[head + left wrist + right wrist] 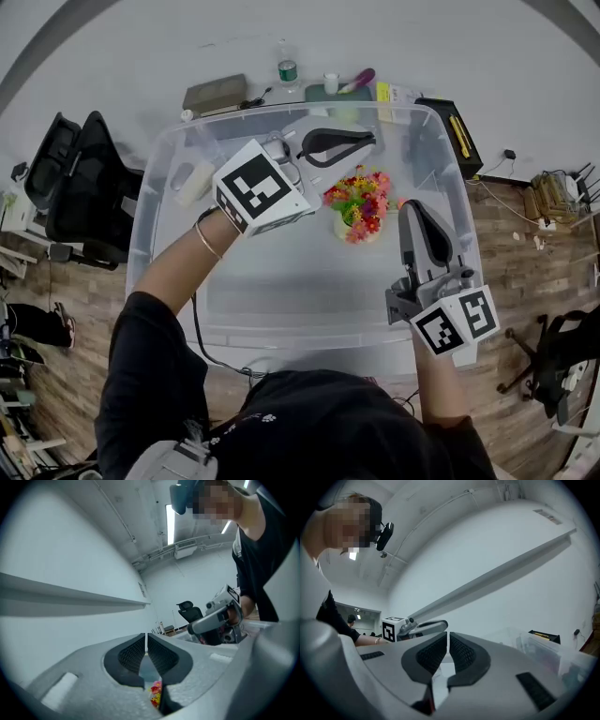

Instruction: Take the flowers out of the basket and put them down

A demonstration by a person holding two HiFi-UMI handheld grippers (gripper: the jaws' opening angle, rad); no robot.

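**Both claws shut, flowers between them**

- Left gripper (372, 139): jaws pressed together, nothing held. It lies level and crosswise, tips toward the right gripper.
- Right gripper (410, 207): jaws also closed and empty. It points away from the person, along the bunch's right flank.
- Flowers (359, 202): a red, orange and yellow clump in a small pale basket (348, 228), inside the clear bin (150, 202). Not yet lifted.
- From the left claw: the bunch sits just on the person's side of the tips and lower. In the left gripper view only a scrap of blossom (155, 693) shows beneath the jaw roots, so the claw aims past it, not at it.
- From the right claw: the bunch lies just left of the tips. The right gripper view shows no flowers, only the left gripper (423, 627) ahead.
- Long axis: from above the clump reads round. The stems are hidden, probably upright in the basket.
- Judgement: the right claw looks slightly nearer, though height is hard to read. Either one must open and dip toward the bunch before gripping.
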